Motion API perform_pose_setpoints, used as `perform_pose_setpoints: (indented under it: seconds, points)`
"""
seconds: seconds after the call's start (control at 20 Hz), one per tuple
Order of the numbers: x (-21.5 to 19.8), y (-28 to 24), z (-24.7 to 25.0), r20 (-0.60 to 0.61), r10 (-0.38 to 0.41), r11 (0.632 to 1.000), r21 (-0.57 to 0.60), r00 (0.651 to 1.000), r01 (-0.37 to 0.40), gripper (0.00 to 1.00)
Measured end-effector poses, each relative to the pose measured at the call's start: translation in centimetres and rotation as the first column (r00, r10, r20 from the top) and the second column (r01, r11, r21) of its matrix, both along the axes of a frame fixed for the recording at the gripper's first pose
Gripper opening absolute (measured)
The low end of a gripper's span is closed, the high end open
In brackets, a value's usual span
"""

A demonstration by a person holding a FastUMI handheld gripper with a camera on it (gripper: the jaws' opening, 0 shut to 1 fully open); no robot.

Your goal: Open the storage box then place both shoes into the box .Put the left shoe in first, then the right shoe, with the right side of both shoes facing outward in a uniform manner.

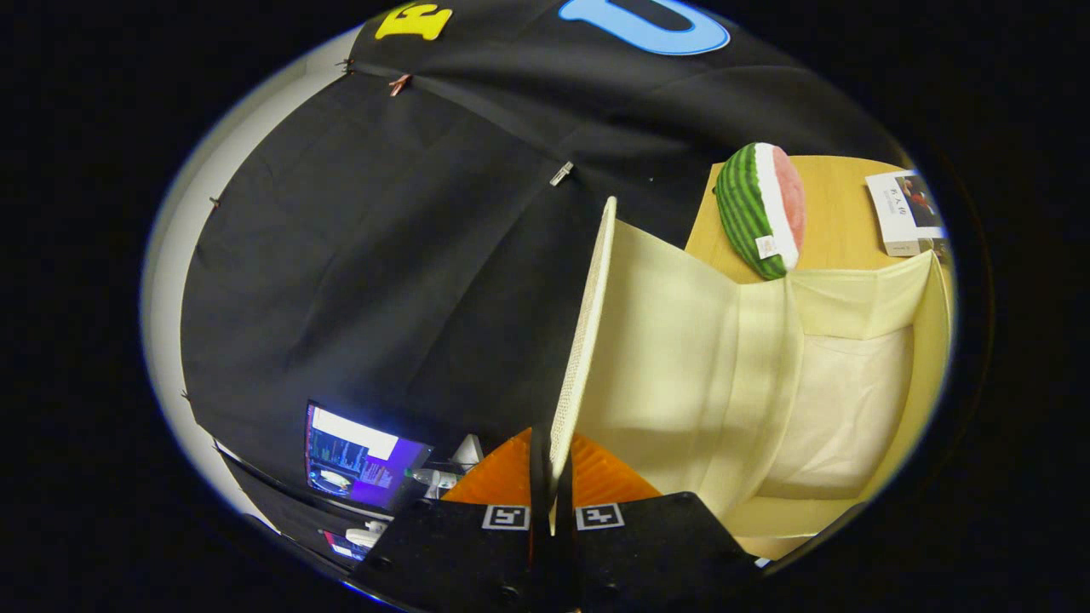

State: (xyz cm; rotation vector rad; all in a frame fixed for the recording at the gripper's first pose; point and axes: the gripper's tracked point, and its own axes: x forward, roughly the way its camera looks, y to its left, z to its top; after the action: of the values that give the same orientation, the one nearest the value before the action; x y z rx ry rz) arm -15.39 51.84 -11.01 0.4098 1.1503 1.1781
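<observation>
One cream fabric storage box [851,409] lies open on the wooden worktop [834,213]; its raised woven lid [583,340] is clamped between the jaws of the gripper [552,502]; one watermelon-slice cushion [760,210] is seen beyond.

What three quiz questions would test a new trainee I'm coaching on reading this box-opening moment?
1. True or false: the gripper is shut on the lid of the storage box.
2. What lies on the wooden table beyond the box? A) watermelon-slice toy B) kettle C) mug
3. Fill in: the inside of the box holds ___ shoes as far as it can be seen.

Key: 1 true: both orange fingers pinch the lid's edge. 2 A: the watermelon-slice toy, beside a small booklet. 3 no.
</observation>
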Motion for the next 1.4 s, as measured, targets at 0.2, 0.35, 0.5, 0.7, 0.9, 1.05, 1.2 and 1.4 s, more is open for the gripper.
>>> perform_pose_setpoints:
  seconds: [0.2,0.35,0.5,0.7,0.9,1.05,1.2,1.4]
  points:
    - [-0.3,2.6,-1.9,0.008,-0.005,1.0,-0.026,1.0,0.005,0.05]
    - [-0.9,3.6,-2.9,0.01,-0.013,0.999,-0.04,1.0,0.013,0.07]
    - [0.0,3.5,-3.0,0.093,-0.029,0.999,-0.043,0.995,0.033,0.44]
    - [2.6,0.6,-0.9,0.291,-0.057,0.998,-0.018,0.955,0.066,0.98]
    - [8.4,-5.6,2.7,0.472,-0.177,0.982,0.025,0.864,0.187,0.98]
    - [12.8,-12.2,4.4,0.545,-0.28,0.951,0.044,0.79,0.306,0.98]
    - [17.6,-20.8,4.4,0.655,-0.359,0.896,0.042,0.664,0.443,0.98]
    - [21.3,-32.4,1.0,0.747,-0.366,0.8,-0.052,0.555,0.598,0.98]
